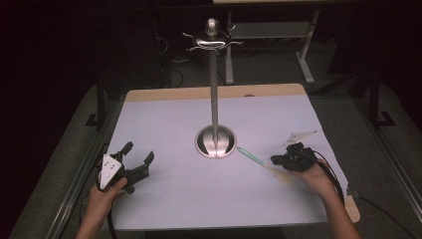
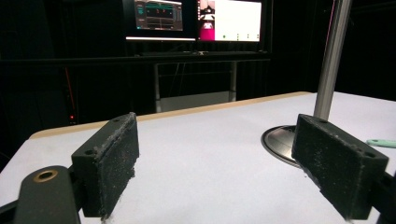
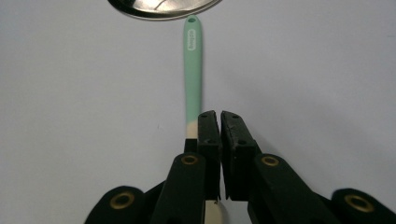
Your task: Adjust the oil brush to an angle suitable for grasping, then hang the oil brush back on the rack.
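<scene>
The left tongs rest spread wide on the tabletop, while the right tongs look pressed together just above the green spatula lying beside the stand, so a grab may miss it.

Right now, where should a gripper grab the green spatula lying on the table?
Probably on the slim green handle of the spatula, coming straight down from above with the jaws either side of it. It lies flat on the table, long and narrow, its hole end near the stand's round base.
</scene>
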The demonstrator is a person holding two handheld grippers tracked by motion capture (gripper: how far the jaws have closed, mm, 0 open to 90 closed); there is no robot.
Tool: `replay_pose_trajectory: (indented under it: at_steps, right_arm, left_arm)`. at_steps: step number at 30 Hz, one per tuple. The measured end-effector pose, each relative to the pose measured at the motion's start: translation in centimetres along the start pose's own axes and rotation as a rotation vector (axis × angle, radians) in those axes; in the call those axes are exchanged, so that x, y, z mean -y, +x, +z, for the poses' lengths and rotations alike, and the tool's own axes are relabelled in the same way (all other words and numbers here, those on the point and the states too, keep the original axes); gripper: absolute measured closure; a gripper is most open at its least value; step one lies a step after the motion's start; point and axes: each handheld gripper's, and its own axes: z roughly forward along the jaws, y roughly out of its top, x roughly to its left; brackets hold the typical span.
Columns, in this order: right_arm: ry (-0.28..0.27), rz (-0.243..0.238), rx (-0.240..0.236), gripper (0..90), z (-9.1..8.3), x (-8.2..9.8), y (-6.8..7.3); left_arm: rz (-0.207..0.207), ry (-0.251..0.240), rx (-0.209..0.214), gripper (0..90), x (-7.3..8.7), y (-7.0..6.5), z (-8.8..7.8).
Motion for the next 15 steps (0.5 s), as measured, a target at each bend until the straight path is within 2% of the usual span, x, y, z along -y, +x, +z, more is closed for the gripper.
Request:
replay_pose_trajectory:
  at_steps: [5, 9, 12, 15]
  right_arm:
    - [-0.003, 0.003, -0.001, 81.7, -0.3, -0.3, -0.1]
    - [0.000, -0.003, -0.011, 74.3, -0.5, -0.9, 0.0]
    - [0.025, -0.013, -0.018, 68.3, -0.5, -1.7, 0.2]
    - [0.052, -0.040, -0.013, 67.0, -0.4, -2.5, 0.4]
  left_arm:
    - [0.000, 0.000, 0.000, 14.5, 0.0, 0.0, 0.0]
    - [-0.002, -0.001, -0.001, 14.6, 0.0, 0.0, 0.0]
    - [-0.001, 0.000, -0.001, 14.5, 0.0, 0.0, 0.0]
    - [0.000, -0.001, 0.000, 14.6, 0.0, 0.0, 0.0]
